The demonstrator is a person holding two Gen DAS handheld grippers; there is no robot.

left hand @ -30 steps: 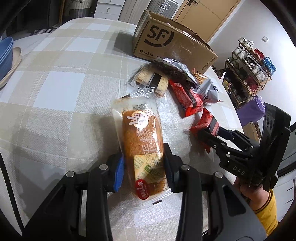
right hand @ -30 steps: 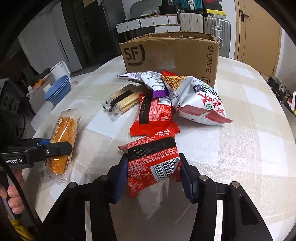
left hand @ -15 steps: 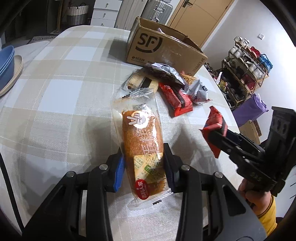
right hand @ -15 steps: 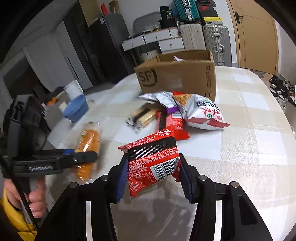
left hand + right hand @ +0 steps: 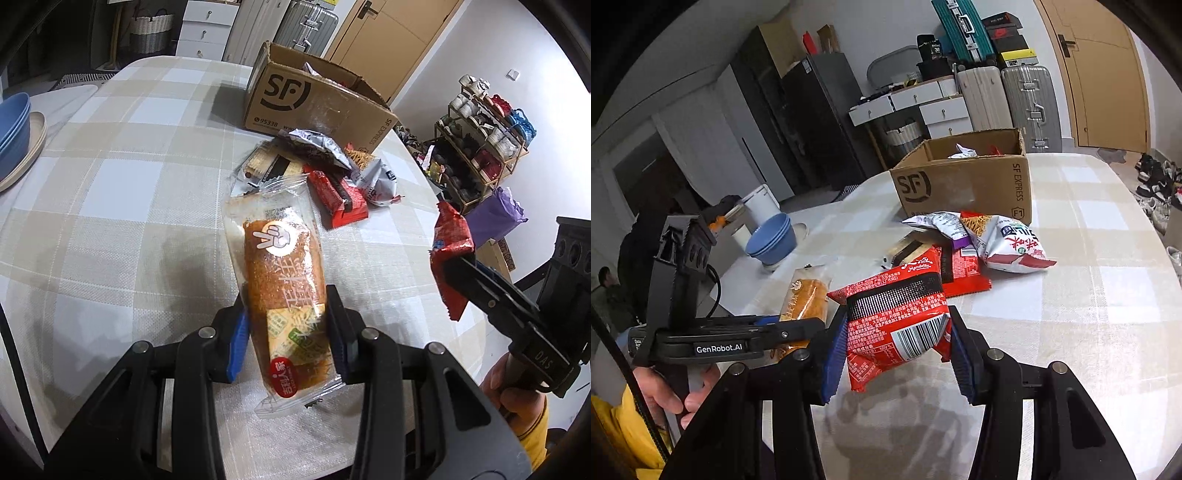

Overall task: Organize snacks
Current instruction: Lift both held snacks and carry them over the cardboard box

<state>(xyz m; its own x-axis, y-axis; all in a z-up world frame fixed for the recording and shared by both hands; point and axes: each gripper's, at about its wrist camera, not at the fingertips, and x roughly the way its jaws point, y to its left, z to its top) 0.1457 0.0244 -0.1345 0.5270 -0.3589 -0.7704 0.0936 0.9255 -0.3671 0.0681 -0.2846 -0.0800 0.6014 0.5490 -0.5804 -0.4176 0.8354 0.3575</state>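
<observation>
My left gripper (image 5: 288, 328) is shut on a clear-wrapped orange bread loaf (image 5: 284, 280), held off the checked tablecloth. My right gripper (image 5: 897, 343) is shut on a red snack packet (image 5: 897, 325) with a barcode, lifted above the table. In the left wrist view that red packet (image 5: 451, 251) hangs at the right in the right gripper (image 5: 458, 266). In the right wrist view the bread loaf (image 5: 805, 299) and left gripper (image 5: 798, 328) sit just left. An open SF cardboard box (image 5: 964, 184) stands at the table's far side, a few packets inside.
A pile of snacks lies before the box: a red packet (image 5: 340, 199), a white chip bag (image 5: 1012, 240), a silver bag (image 5: 938, 223) and biscuits (image 5: 266, 166). Blue bowls (image 5: 772, 236) stand at the left edge. A rack (image 5: 484, 140) and suitcases (image 5: 1008, 99) stand beyond the table.
Both grippers have risen with their loads. The red packet left the table and moved up and away from the pile; the right wrist view now tilts higher, showing into the box.
</observation>
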